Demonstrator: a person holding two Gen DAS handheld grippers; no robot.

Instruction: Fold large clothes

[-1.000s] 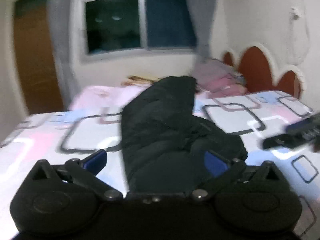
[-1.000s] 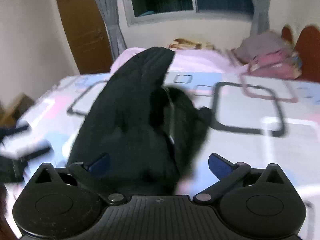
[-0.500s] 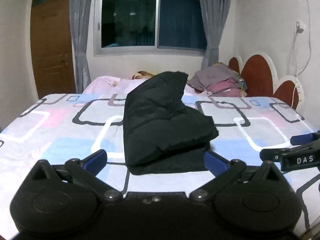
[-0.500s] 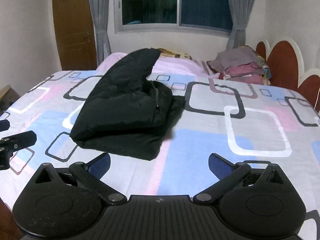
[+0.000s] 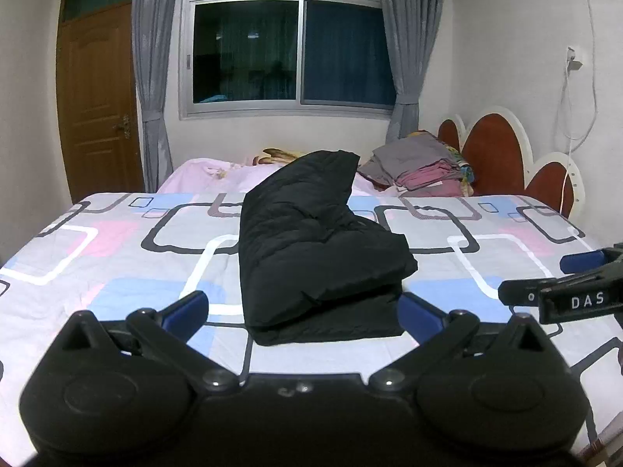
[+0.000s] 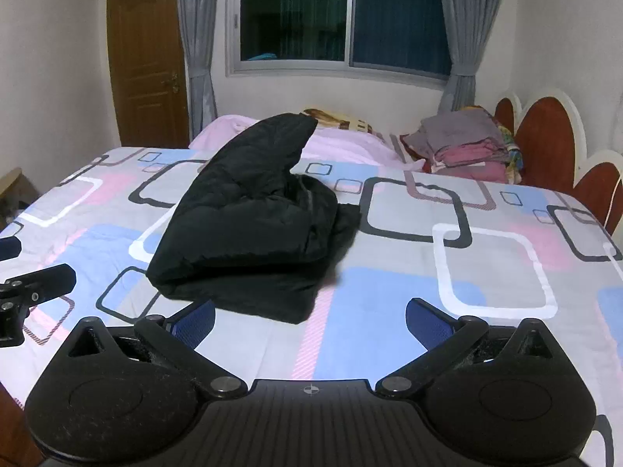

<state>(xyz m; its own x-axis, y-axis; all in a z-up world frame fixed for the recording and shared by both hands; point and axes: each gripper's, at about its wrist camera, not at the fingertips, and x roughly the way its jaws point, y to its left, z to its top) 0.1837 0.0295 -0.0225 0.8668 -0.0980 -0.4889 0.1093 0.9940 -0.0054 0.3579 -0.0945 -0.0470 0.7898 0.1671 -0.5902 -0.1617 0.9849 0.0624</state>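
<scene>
Patterned bed (image 5: 117,257); folded black jacket (image 5: 311,249) just beyond both wide, empty claws (image 5: 303,307) (image 6: 309,319)

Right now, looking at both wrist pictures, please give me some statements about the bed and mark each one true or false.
1. The black jacket lies folded on the patterned bedsheet. True.
2. The left gripper grips the jacket. False: its jaws are open and empty.
3. The right gripper is open. True.
4. The stack of folded clothes lies on the jacket. False: it lies apart, near the headboard.
</scene>
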